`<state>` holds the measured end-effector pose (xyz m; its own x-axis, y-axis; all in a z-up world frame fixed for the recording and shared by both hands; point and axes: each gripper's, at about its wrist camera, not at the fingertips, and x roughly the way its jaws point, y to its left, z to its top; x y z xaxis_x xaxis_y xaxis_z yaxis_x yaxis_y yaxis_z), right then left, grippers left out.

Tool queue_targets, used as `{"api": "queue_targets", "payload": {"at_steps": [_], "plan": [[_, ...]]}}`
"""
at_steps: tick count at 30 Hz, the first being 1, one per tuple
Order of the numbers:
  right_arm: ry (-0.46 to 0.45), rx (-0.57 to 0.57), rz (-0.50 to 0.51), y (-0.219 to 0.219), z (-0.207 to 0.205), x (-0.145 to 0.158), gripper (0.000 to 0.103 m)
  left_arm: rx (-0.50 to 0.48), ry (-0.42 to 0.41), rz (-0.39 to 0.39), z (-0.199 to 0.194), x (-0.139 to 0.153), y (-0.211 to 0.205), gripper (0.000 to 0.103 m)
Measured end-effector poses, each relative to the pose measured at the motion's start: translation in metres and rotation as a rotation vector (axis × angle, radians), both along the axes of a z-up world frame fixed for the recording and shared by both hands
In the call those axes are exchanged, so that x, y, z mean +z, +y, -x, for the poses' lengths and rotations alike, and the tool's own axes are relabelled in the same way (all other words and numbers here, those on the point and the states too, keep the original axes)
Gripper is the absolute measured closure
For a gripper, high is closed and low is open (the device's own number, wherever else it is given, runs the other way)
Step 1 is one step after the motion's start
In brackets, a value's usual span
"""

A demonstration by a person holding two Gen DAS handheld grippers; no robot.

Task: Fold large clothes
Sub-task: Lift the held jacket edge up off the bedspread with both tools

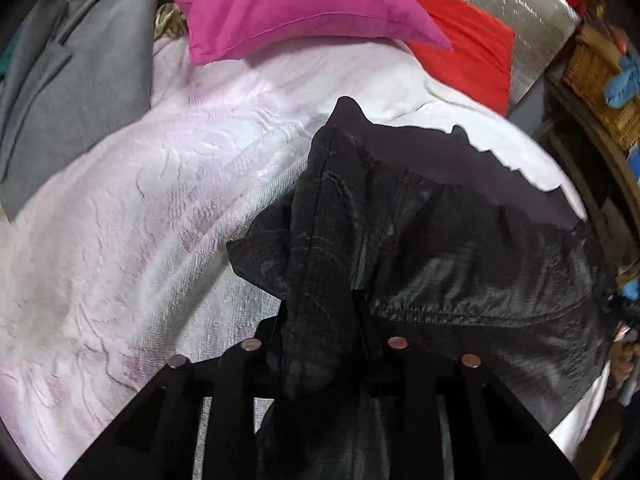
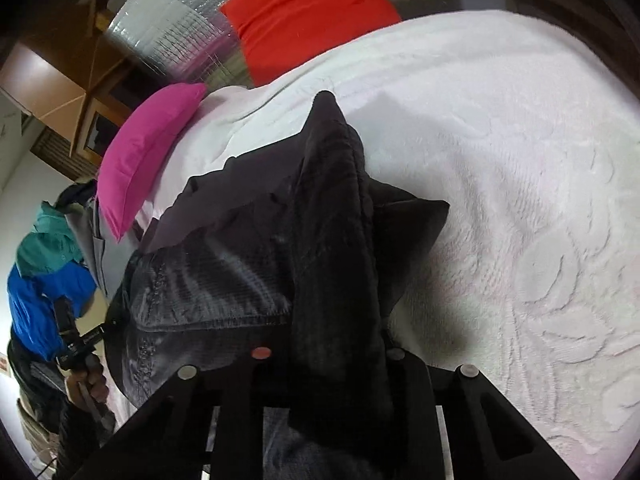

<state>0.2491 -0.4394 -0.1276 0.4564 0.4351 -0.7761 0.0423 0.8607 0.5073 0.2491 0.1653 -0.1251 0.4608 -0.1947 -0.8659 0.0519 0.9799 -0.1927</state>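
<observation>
1. Black fabric fills the lower centre of both wrist views: the left gripper [image 1: 320,344] is clenched on a bunched fold of the dark garment [image 1: 440,248], and the right gripper [image 2: 332,360] is clamped on another fold of it [image 2: 336,240].
2. Beyond the grips, the garment drapes onto the pale bedspread [image 1: 140,220], mid-frame.
3. Step in hand, I judge: both edges are gripped, ready for a fold. Next calls for carrying both folds together, keeping the cloth taut and level.
4. Count: one garment, two grippers, one pink pillow [image 1: 288,4], one red pillow [image 1: 468,44], and one grey cloth [image 1: 80,80] at upper left.
</observation>
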Motion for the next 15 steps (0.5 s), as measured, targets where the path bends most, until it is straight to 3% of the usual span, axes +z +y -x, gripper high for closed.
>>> {"api": "queue_targets", "payload": {"at_steps": [2,3,4,8,15], "plan": [[0.021,-0.021,-0.039,-0.003,-0.002,-0.009,0.063,0.012,-0.011,-0.042,-0.001,-0.003,-0.005,0.055],[0.029,-0.036,-0.08,-0.007,-0.002,-0.016,0.047,0.013,-0.021,-0.072,-0.001,-0.003,-0.007,0.052],[0.024,-0.034,-0.108,-0.008,-0.001,-0.02,0.043,0.008,-0.036,-0.105,0.0,-0.003,-0.011,0.048],[0.008,-0.02,-0.11,-0.005,0.0,-0.021,0.043,-0.016,-0.062,-0.156,-0.003,-0.005,-0.016,0.046],[0.014,0.011,-0.078,0.004,-0.001,-0.017,0.063,-0.002,-0.062,-0.11,-0.01,-0.01,-0.013,0.045]]}}
